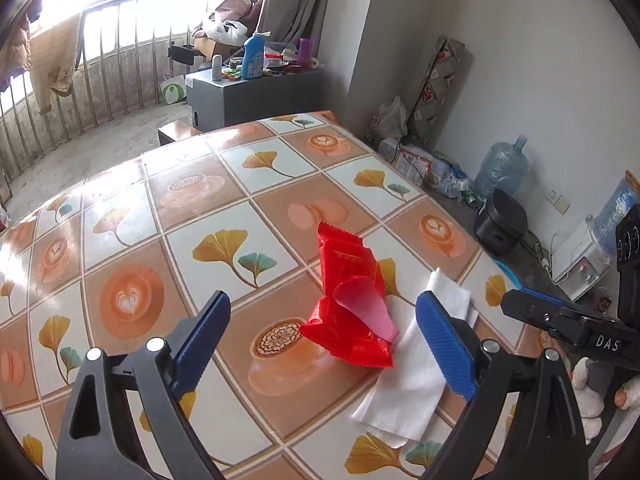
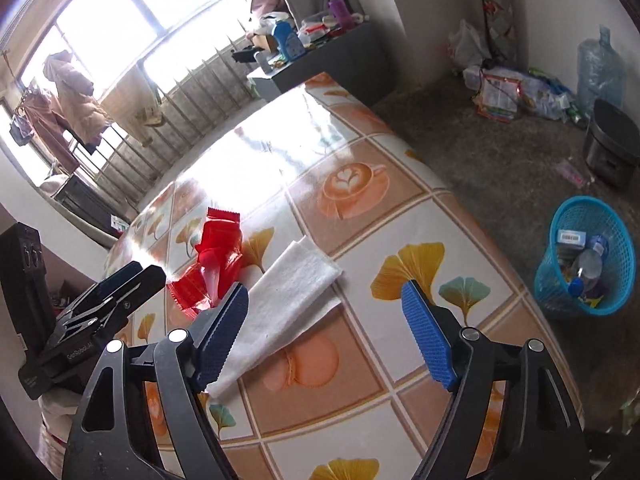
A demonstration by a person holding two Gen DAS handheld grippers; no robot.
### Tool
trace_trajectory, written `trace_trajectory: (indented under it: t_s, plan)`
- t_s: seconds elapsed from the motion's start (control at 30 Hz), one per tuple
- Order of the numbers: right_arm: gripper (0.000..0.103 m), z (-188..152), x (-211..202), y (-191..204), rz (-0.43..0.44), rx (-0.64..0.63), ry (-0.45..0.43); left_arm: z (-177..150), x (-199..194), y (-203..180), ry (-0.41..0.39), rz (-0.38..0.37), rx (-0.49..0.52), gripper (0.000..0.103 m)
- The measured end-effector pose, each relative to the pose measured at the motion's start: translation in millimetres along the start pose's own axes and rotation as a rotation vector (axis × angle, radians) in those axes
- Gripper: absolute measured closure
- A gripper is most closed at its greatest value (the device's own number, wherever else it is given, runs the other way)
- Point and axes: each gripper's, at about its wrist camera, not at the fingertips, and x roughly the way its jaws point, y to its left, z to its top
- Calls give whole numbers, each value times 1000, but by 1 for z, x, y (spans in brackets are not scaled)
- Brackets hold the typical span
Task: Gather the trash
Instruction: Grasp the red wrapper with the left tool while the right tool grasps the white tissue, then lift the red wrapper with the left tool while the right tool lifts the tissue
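A crumpled red wrapper [image 1: 350,300] lies on the patterned table [image 1: 160,208], with a white folded tissue [image 1: 416,376] touching its right side. My left gripper [image 1: 324,328] is open, its jaws on either side of the wrapper and just above the table. In the right wrist view the wrapper [image 2: 216,260] and the tissue [image 2: 288,296] lie ahead and to the left. My right gripper [image 2: 324,320] is open and empty above the table, its left finger over the tissue's near end. The right gripper also shows at the right edge of the left wrist view [image 1: 532,304].
A blue mesh waste basket [image 2: 586,256] with bottles and packaging stands on the floor right of the table. A black pot [image 2: 612,148], a water jug [image 2: 598,64] and bags sit along the wall. A grey cabinet [image 1: 248,92] with bottles stands beyond the table.
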Motion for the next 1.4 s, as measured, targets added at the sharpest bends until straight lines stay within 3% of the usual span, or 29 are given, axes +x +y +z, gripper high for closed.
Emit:
trace_trajectory:
  t_s: [0.23,0.5,1.0,1.13,1.4]
  plan:
    - [40,2,15,12,-32,-77,23,3,34,-13,95,23,109,20]
    - [59,3,18,16,-38,-133,19,4,60,-23,171,63,149,38]
    - [98,-5,20,22,-93,-201,29,1,52,-31,132,92,151,64]
    - [102,-6,17,21,-73,-185,28,2,47,-30,122,77,139,76]
    - [103,-1,-2,14,-22,-133,0,-1,33,-32,91,52,132,81]
